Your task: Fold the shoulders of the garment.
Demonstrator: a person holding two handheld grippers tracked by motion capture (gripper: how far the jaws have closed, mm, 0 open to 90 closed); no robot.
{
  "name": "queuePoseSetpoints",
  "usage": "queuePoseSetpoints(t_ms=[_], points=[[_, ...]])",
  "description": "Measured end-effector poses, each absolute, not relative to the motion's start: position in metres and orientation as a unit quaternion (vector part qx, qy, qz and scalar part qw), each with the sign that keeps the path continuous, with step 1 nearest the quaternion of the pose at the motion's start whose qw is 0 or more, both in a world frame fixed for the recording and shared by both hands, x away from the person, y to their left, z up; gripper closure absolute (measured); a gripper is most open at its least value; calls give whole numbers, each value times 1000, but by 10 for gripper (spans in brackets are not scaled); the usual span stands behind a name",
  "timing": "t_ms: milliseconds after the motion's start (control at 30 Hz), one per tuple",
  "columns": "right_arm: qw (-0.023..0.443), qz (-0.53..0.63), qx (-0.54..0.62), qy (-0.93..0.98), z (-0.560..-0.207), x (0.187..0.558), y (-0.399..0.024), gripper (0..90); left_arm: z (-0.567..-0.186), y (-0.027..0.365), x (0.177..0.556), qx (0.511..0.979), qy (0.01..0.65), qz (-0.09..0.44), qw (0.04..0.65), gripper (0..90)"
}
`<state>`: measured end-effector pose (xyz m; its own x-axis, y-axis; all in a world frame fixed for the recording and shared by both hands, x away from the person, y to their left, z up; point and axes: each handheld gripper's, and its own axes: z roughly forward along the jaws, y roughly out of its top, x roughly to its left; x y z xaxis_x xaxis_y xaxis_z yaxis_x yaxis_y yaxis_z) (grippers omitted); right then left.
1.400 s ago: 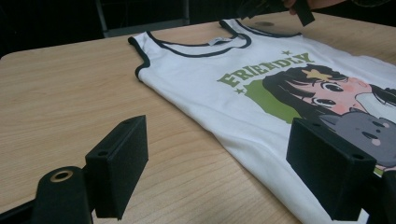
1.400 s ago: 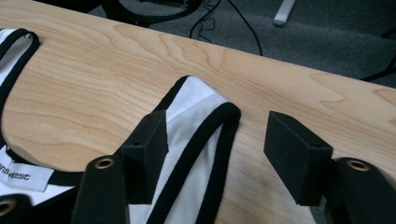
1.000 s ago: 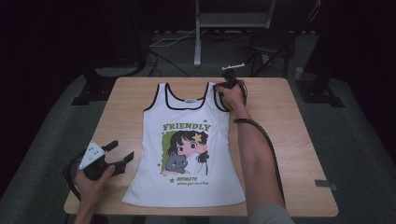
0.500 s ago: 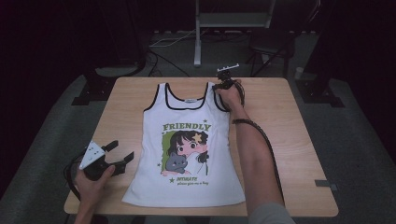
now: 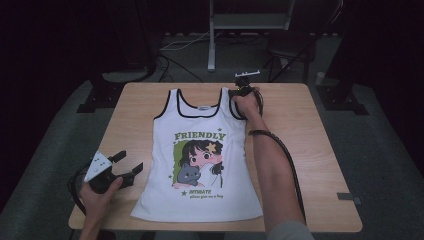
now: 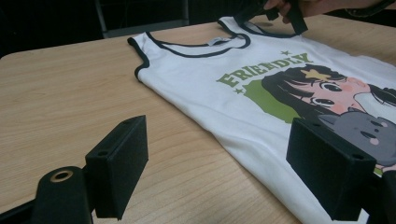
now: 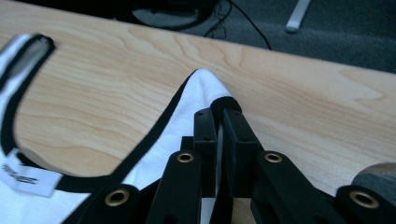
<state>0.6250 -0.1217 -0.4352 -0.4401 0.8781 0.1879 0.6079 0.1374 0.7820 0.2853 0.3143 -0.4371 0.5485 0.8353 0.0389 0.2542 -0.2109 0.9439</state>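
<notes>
A white tank top [image 5: 200,170] with black trim and a "FRIENDLY" cartoon print lies flat on the wooden table [image 5: 300,130]. My right gripper [image 5: 239,91] is at the shirt's far right shoulder strap. Its jaws have just been closing and now stand shut on the strap [image 7: 205,84], with the white cloth and black trim pinched between the pads of this gripper [image 7: 219,109]. My left gripper [image 5: 128,162] rests on the table beside the shirt's lower left edge. It is open with nothing between the jaws [image 6: 224,163], and the tank top [image 6: 243,93] lies just to its right.
Bare wood runs along both sides of the shirt, widest on the right. Behind the table stand a metal post [image 5: 212,45], cables on the grey floor [image 5: 170,65] and dark equipment legs [image 5: 100,95]. A cable trails down my right forearm [image 5: 282,155].
The right hand has barely shifted at the shoulder strap. The left hand and the shirt lie as before.
</notes>
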Motion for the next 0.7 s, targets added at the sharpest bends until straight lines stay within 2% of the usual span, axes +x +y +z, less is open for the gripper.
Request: queuePoseSetpoints(t_ms=[267, 700], points=[[164, 456, 475, 734, -415, 614, -122, 844, -437, 315, 286, 722, 379, 289, 502, 207], [176, 471, 446, 741, -403, 594, -119, 842, -437, 315, 285, 720, 379, 290, 503, 207]])
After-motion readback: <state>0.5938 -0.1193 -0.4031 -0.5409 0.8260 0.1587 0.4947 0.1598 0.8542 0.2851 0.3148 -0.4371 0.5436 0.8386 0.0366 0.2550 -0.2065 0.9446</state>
